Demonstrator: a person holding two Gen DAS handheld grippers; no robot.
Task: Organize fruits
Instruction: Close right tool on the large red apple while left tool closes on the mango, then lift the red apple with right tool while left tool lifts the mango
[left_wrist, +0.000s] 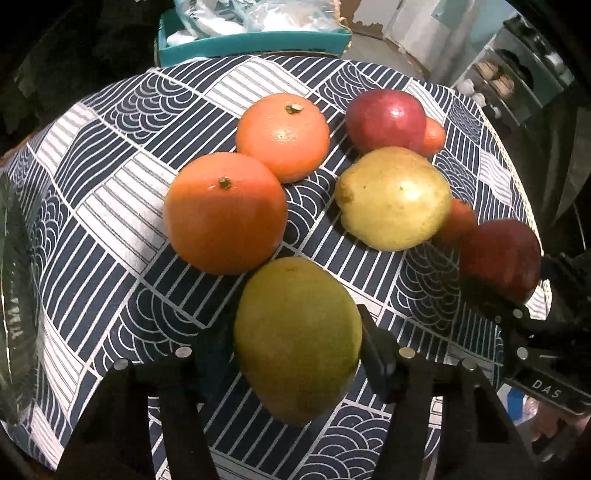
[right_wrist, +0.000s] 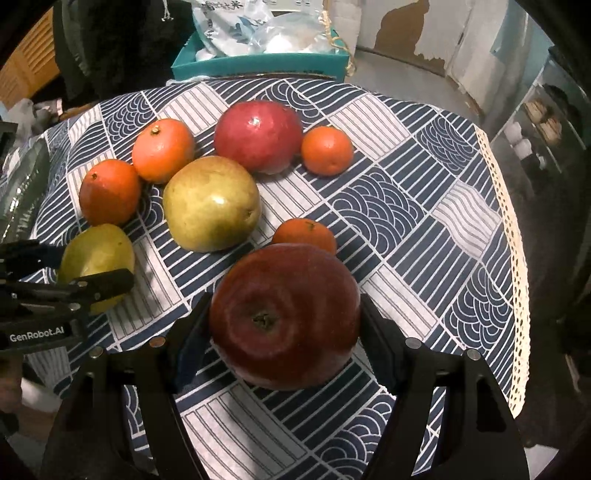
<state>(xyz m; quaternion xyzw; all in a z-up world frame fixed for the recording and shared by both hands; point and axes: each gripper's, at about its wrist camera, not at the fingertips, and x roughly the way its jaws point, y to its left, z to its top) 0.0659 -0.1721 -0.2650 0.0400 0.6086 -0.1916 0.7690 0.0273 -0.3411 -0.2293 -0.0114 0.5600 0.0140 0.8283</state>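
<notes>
My left gripper (left_wrist: 295, 347) is shut on a green-yellow pear (left_wrist: 297, 338), which rests low over the patterned cloth. My right gripper (right_wrist: 284, 325) is shut on a dark red apple (right_wrist: 284, 314); the same apple shows at the right of the left wrist view (left_wrist: 502, 258). On the cloth lie two large oranges (left_wrist: 225, 212) (left_wrist: 282, 136), a yellow pear (left_wrist: 393, 197), a second red apple (right_wrist: 258, 136) and two small mandarins (right_wrist: 327, 149) (right_wrist: 304, 234). The left gripper with its pear shows at the left of the right wrist view (right_wrist: 98, 258).
The round table wears a navy and white patterned cloth (right_wrist: 424, 221) with a lace edge at the right. A teal box (right_wrist: 258, 62) with plastic bags stands behind the table. A dark glassy object (left_wrist: 14, 306) sits at the left edge.
</notes>
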